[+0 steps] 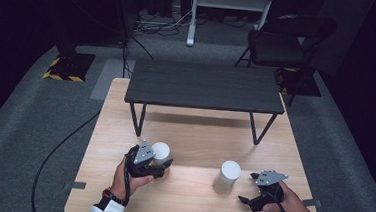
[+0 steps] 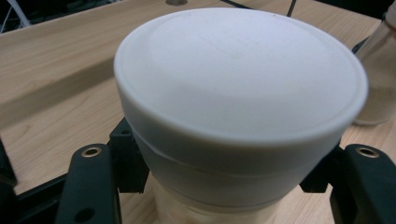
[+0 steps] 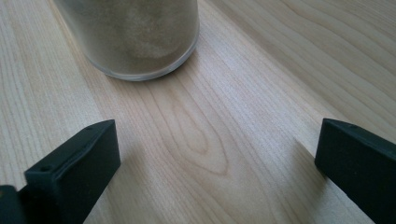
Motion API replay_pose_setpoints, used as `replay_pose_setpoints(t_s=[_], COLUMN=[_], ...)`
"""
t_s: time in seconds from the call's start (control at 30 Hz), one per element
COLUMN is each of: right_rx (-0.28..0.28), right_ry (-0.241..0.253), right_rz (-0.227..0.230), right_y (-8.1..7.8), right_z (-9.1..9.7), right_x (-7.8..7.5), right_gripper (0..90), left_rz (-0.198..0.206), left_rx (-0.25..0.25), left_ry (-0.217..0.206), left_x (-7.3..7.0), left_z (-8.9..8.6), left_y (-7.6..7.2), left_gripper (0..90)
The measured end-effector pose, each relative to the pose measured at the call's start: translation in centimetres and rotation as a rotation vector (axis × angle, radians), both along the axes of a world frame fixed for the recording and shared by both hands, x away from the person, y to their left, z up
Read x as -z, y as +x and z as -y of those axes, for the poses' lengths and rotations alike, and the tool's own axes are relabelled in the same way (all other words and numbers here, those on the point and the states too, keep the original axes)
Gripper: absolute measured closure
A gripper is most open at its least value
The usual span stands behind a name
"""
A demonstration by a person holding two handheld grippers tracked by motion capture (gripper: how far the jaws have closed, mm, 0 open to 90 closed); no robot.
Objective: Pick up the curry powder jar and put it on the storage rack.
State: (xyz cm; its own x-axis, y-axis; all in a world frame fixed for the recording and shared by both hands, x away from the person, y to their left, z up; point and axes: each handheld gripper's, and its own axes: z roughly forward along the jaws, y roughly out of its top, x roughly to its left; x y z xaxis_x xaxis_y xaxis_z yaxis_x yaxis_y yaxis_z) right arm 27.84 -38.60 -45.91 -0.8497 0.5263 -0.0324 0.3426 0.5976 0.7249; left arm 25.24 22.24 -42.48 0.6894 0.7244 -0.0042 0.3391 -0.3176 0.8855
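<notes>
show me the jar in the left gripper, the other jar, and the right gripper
jar in the left gripper (image 2: 238, 74), left gripper view, on its white lid top
other jar (image 1: 227, 177), high view, on its side wall
right gripper (image 1: 243, 199), high view, between its open jaw tips

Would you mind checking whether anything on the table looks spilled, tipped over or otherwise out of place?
Nothing stands out. The left gripper is closed around one white-lidded jar, the other jar stands upright on the wooden table ahead of the open right gripper, and no powder shows on the wood.
</notes>
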Motion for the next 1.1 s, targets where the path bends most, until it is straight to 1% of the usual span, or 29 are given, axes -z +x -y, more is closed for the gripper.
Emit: replay_pose_setpoints(t_s=[0.1, 0.2, 0.23, 0.33, 0.47, 0.63, 0.73, 0.8, 0.97, 1.1], right_rx=[0.001, 0.001, 0.001, 0.001, 0.001, 0.002, 0.002, 0.003, 0.004, 0.004], right_ry=[0.000, 0.000, 0.000, 0.000, 0.000, 0.000, 0.000, 0.000, 0.000, 0.000], right_rz=[0.000, 0.000, 0.000, 0.000, 0.000, 0.001, 0.001, 0.001, 0.001, 0.002], right_y=[0.0, 0.0, 0.0, 0.0, 0.0, 0.0, -0.1, -0.1, -0.1, -0.1], right_z=[0.0, 0.0, 0.0, 0.0, 0.0, 0.0, 0.0, 0.0, 0.0, 0.0], right_x=[0.0, 0.0, 0.0, 0.0, 0.0, 0.0, 0.0, 0.0, 0.0, 0.0], right_gripper=[0.0, 0.0, 0.0, 0.0, 0.0, 0.0, 0.0, 0.0, 0.0, 0.0], left_rz=[0.009, -0.002, 0.000, 0.005, 0.009, 0.016, 0.009, 0.013, 0.022, 0.031], left_rx=[-0.006, -0.003, -0.005, -0.001, 0.010, 0.009, 0.002, 0.000, -0.004, 0.001], left_ry=[-0.004, -0.010, -0.009, -0.031, -0.042, -0.043, -0.055, -0.043, -0.057, -0.055], left_x=[-0.4, -1.0, -1.3, -1.5, -2.3, -3.2, -3.7, -4.2, -5.0, -5.7], left_z=[0.2, 0.4, 0.6, 0.6, 0.5, 0.7, 0.7, 0.8, 1.0, 1.1], left_y=[0.0, 0.2, 0.2, 0.4, 0.7, 0.9, 1.0, 1.1, 1.3, 1.4], left_gripper=[34.6, 34.6, 34.6, 34.6, 34.6, 34.6, 34.6, 34.6, 34.6, 34.6])
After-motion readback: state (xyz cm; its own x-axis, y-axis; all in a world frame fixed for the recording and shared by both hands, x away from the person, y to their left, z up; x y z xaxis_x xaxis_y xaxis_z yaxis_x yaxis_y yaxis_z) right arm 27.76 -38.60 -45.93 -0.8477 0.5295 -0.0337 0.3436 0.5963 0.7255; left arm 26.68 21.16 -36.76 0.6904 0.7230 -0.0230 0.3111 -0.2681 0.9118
